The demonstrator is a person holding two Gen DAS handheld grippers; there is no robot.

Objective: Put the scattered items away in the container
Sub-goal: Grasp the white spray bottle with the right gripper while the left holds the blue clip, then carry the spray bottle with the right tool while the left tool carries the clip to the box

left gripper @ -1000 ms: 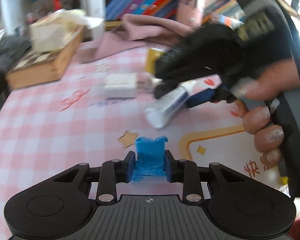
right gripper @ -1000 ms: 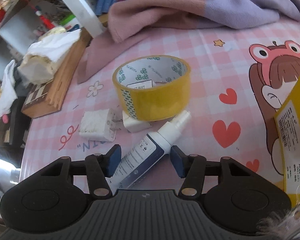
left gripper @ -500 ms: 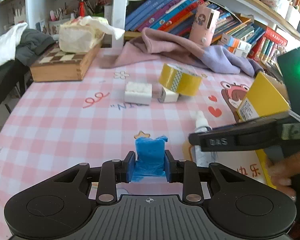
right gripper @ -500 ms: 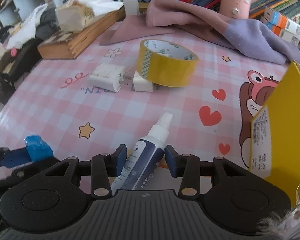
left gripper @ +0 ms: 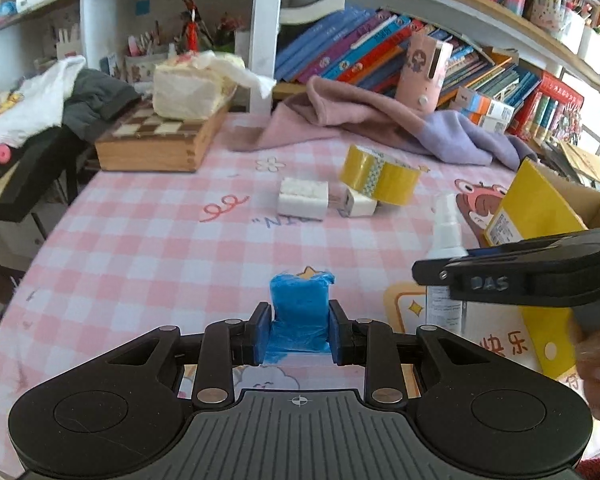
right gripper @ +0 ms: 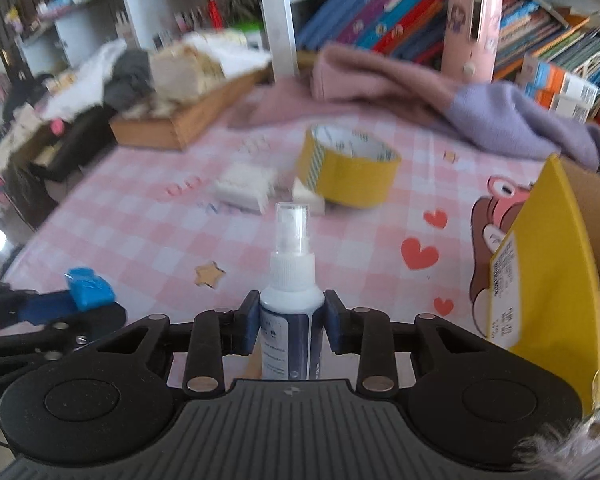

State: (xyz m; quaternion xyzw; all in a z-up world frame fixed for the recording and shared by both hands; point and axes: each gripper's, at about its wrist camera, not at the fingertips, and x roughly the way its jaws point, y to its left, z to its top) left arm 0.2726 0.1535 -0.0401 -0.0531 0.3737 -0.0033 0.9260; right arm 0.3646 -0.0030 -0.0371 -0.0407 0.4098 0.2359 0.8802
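Right wrist view puts the right gripper (right gripper: 291,326) front and centre, its 2 jaws having just been closing and now clamped on the navy body of a spray bottle (right gripper: 292,300), which stands upright between the pads with its clear cap pointing away from the tool. Just right of that gripper rises the yellow cardboard box (right gripper: 548,264), open at the top, which I take to be the container. Ahead of the bottle, well apart from it, the yellow tape roll (right gripper: 350,170) leans on a small white block (right gripper: 308,198), with a larger white block (right gripper: 244,188) beside it on the pink checked tablecloth (right gripper: 140,224). To the left, the left gripper (left gripper: 299,330) is closed on a blue wad (left gripper: 300,308). To finish this step well, I would carry the bottle over the box wall before lowering, keeping it upright so the cap clears the flap, and release only once it is inside.
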